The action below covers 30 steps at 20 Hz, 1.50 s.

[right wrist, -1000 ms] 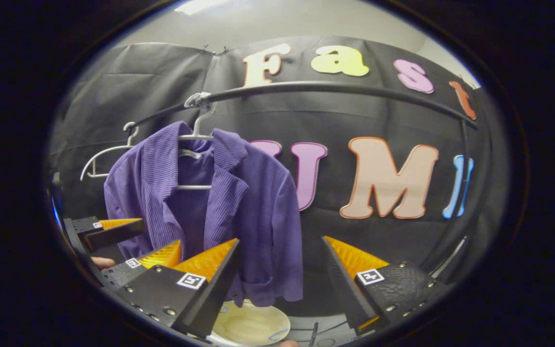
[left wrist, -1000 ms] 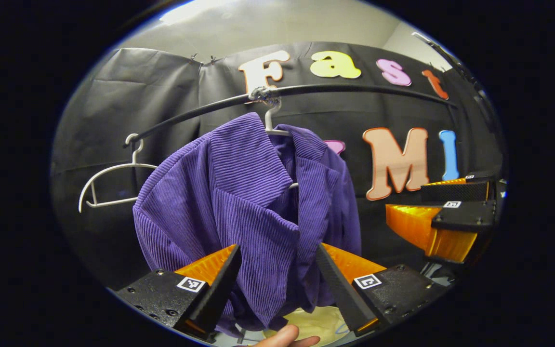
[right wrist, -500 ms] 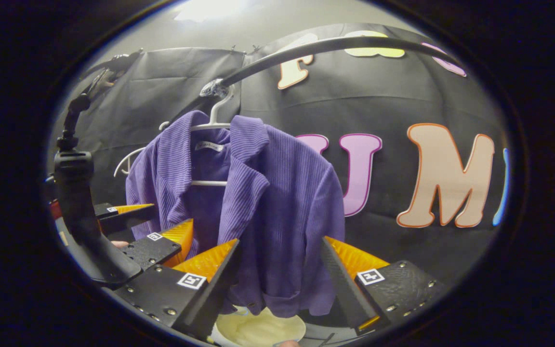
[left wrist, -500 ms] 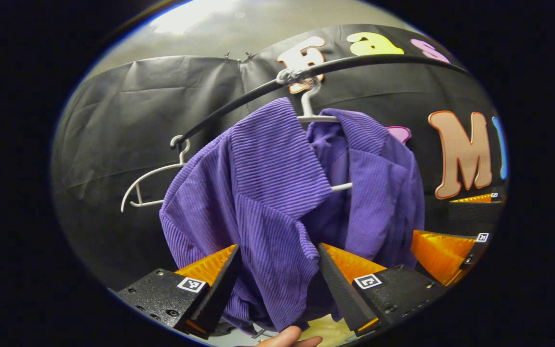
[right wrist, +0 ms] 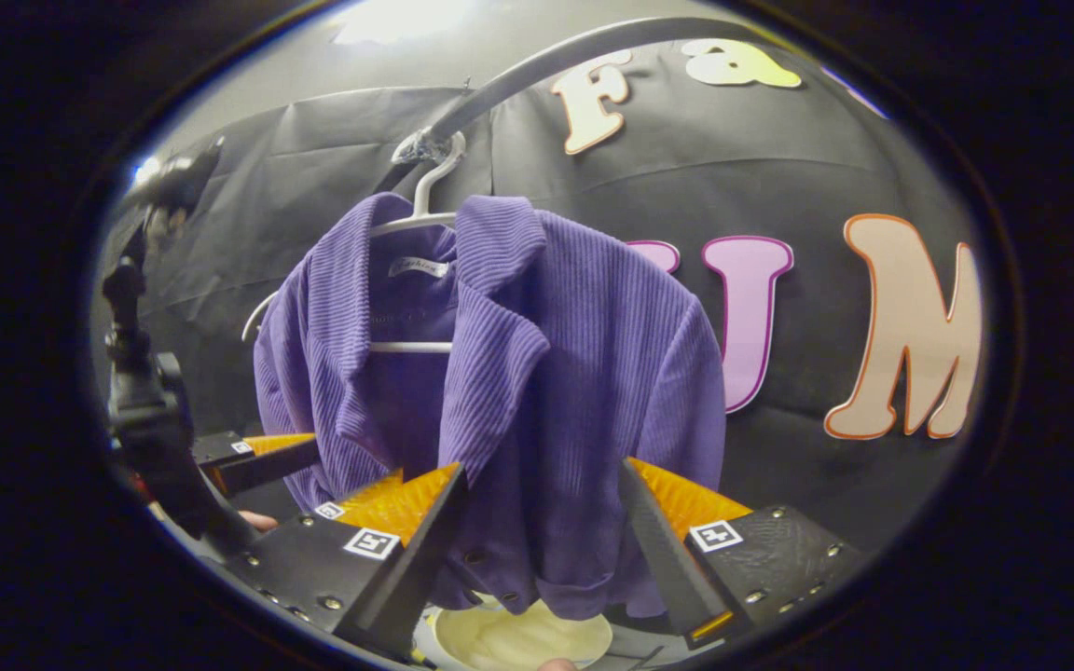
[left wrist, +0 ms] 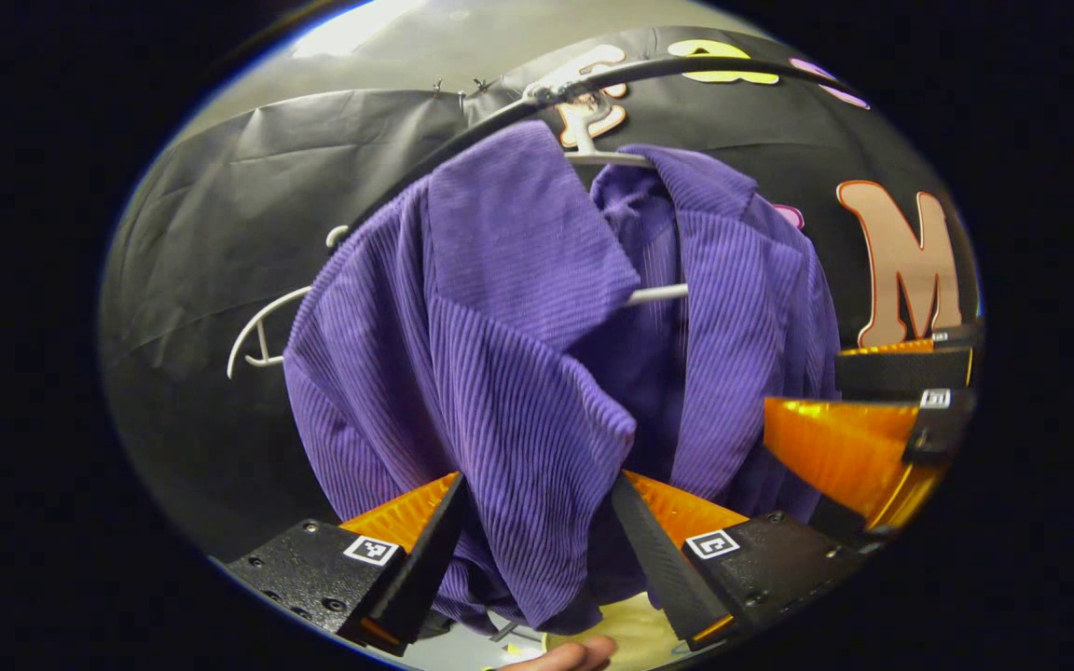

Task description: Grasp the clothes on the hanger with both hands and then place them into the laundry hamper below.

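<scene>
Black cloth lines the booth's back wall, and a dark curved rail (right wrist: 537, 70) runs across in front of it. Two white hangers hang from that rail: one hanger (right wrist: 425, 200) carries the single purple corduroy jacket (right wrist: 537, 373), and an empty hanger (left wrist: 257, 331) sits just beside it, partly hidden behind the jacket's shoulder. Below the jacket's hem stands one pale laundry hamper (right wrist: 518, 638), its round rim visible; what lies inside cannot be told.

Two grippers are at the garment. The left gripper (left wrist: 537, 508) has its fingers spread apart, with the jacket's front panel hanging down between them; whether the cloth touches them cannot be told. The right gripper (right wrist: 542, 494) is likewise spread wide, the jacket's lower front hanging between its fingers. A fingertip (left wrist: 565, 654) shows at the bottom edge of the left gripper view.
</scene>
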Each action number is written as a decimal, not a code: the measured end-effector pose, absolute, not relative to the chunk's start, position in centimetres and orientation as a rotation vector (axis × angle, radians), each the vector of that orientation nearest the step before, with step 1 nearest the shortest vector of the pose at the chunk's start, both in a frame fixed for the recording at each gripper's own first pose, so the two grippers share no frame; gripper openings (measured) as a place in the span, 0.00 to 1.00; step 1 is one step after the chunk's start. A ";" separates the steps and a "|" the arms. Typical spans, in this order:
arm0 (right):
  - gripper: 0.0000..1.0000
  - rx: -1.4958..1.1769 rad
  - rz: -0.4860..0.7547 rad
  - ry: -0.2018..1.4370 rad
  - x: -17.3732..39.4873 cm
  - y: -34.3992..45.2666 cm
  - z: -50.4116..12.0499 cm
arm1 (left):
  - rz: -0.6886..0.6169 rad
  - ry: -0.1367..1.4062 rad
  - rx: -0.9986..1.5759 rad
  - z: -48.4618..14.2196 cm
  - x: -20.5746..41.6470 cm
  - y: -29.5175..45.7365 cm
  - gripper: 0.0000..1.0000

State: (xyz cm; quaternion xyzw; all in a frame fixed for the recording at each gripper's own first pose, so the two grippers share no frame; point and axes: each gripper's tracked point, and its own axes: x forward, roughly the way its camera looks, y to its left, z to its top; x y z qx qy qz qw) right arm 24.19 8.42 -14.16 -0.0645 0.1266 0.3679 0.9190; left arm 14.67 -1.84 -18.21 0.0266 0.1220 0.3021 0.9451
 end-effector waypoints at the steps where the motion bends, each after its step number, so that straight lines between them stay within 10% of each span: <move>1: 0.97 -0.138 0.763 0.257 24.2 9.0 -14.2 | 0.625 0.243 0.047 -18.1 14.4 -1.3 0.92; 6: 0.97 -0.103 0.760 0.277 24.8 11.9 -14.8 | 0.562 0.189 -0.010 -16.6 15.5 -0.9 0.79; 11: 0.92 -0.092 0.701 0.258 26.0 13.3 -14.7 | 0.519 0.157 0.105 -14.6 14.9 -0.2 0.30; 14: 0.50 -0.072 0.623 0.213 27.1 12.9 -13.8 | 0.415 0.223 0.111 -15.0 15.0 -0.7 0.05; 17: 0.08 -0.027 0.630 0.246 25.7 12.6 -13.4 | 0.293 0.190 0.054 -13.4 13.9 -2.6 0.05; 30: 0.05 -0.087 0.769 0.227 21.8 13.5 -12.1 | 0.207 0.085 -0.050 -4.6 6.7 -1.7 0.00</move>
